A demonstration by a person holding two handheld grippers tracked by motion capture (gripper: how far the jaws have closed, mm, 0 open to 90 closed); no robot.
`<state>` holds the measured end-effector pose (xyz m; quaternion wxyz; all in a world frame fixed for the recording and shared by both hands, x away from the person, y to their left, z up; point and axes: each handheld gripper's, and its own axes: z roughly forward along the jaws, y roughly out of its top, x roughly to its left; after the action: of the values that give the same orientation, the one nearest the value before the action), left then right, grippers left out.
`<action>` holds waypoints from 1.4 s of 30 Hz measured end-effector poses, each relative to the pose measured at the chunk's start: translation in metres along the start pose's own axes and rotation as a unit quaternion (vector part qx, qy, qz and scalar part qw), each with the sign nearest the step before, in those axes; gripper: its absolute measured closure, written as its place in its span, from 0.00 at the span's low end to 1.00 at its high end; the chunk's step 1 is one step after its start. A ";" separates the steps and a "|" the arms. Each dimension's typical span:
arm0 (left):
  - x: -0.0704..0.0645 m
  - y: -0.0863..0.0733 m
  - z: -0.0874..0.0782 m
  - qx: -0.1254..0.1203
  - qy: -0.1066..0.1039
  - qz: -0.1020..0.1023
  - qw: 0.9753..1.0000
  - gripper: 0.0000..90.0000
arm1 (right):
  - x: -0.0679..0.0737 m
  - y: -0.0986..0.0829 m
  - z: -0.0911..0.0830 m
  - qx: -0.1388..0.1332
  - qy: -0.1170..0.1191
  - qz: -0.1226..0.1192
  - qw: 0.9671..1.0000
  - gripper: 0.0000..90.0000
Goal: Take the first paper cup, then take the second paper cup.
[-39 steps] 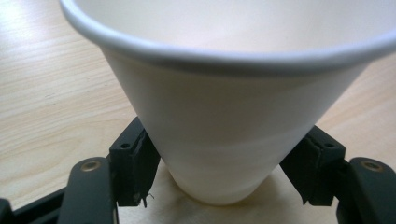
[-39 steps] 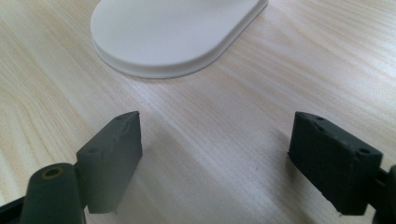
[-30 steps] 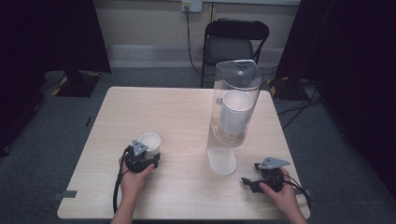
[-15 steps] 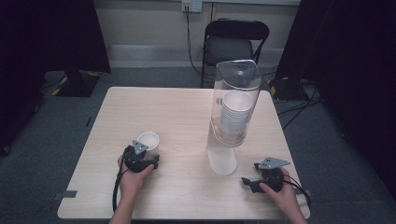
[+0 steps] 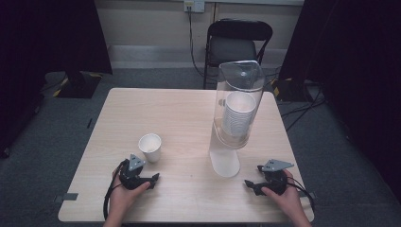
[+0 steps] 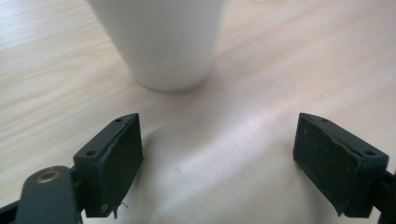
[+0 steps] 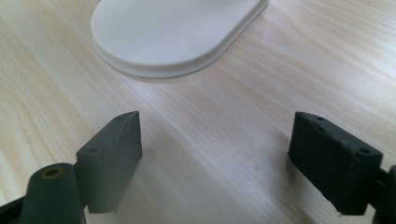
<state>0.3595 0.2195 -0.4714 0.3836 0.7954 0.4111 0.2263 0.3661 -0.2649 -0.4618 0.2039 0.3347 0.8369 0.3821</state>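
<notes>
Your left gripper (image 5: pixel 152 180) rests on the table (image 5: pixel 179 118) near its front edge, jaws wide apart and holding nothing. The white cup (image 5: pixel 150 147) stands free just past it; a second ago your gripper was right up against the cup. Your right gripper (image 5: pixel 248 184) is open too, near the dispenser's (image 5: pixel 235 113) white base, with bare wood between your hands.

Matt white paper cup (image 5: pixel 150 145), pale wood-grain table (image 5: pixel 179 118), clear glossy plastic dispenser (image 5: pixel 236 109)
</notes>
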 end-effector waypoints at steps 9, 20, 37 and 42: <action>-0.008 -0.009 -0.009 0.000 -0.033 0.020 0.999 0.17 | -0.004 -0.003 -0.005 -0.004 -0.010 0.014 1.000 0.18; -0.008 -0.009 -0.009 -0.001 -0.031 0.021 0.999 0.16 | 0.001 -0.010 -0.043 -0.022 -0.015 0.014 1.000 0.18; -0.009 -0.010 -0.010 0.003 -0.034 0.027 0.999 0.15 | 0.031 -0.012 -0.066 -0.038 -0.006 0.005 0.999 0.17; -0.009 -0.010 -0.010 0.003 -0.033 0.027 0.999 0.15 | 0.037 -0.012 -0.070 -0.042 -0.013 0.015 0.999 0.17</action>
<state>0.3429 0.2200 -0.4735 0.3887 0.8143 0.3770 0.2088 0.2939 -0.2789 -0.4305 0.2233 0.3433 0.8121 0.4157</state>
